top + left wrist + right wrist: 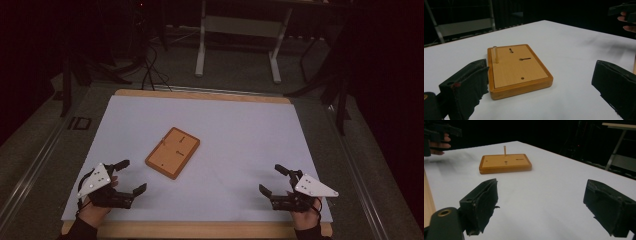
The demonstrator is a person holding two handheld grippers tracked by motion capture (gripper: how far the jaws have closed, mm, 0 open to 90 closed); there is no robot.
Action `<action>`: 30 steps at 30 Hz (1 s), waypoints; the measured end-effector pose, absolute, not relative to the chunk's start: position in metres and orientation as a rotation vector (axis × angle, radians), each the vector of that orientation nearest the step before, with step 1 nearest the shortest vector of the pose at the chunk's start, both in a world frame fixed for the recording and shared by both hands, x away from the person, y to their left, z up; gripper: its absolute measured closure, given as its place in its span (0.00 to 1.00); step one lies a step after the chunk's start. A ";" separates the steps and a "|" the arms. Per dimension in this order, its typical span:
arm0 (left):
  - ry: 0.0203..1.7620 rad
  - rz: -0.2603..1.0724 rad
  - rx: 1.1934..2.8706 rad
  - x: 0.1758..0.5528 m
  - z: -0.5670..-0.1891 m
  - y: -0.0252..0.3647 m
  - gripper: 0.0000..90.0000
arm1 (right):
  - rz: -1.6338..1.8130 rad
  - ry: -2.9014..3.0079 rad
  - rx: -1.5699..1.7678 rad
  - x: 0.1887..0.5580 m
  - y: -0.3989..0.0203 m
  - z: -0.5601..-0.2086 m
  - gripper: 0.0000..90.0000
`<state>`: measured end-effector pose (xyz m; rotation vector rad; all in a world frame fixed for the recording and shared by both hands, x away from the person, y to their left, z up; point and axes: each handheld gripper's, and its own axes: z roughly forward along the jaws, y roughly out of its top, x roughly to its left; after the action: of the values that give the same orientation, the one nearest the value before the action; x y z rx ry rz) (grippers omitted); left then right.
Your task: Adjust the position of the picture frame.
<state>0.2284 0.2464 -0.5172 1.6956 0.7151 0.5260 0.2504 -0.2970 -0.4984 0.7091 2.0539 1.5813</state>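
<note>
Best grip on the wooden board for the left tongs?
Probably across the wooden board's short width, jaws on the two long edges, coming down from above. It lies flat on the white mat, so only the thin side walls offer purchase. Stay at the end away from the upright peg. The left tongs are open wide.

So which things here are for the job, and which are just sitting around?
For the job:
- wooden board
- thin peg standing upright in the board
- left claw, open
- right claw, open

Just around:
- white table cover
- metal stand on the floor behind
</note>
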 end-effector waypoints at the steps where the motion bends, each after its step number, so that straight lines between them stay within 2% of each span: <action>1: 0.712 0.522 1.696 0.228 -0.517 0.246 0.01 | 1.587 2.051 0.712 0.250 -0.297 -0.498 0.13; 12: 0.627 0.442 1.676 0.224 -0.507 0.236 0.01 | 1.582 2.032 0.701 0.249 -0.298 -0.496 0.13; 17: 0.610 0.445 1.662 0.223 -0.497 0.231 0.01 | 1.587 2.008 0.702 0.248 -0.298 -0.494 0.13; 28: 0.683 0.428 1.647 0.233 -0.469 0.226 0.01 | 1.583 2.007 0.692 0.248 -0.294 -0.493 0.13; 30: 0.686 0.393 1.650 0.240 -0.466 0.229 0.01 | 1.584 1.999 0.666 0.247 -0.291 -0.493 0.13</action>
<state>0.2403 0.2290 -0.4661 1.6496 0.6864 0.3926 0.2469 -0.2914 -0.4927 0.6660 1.9993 1.5840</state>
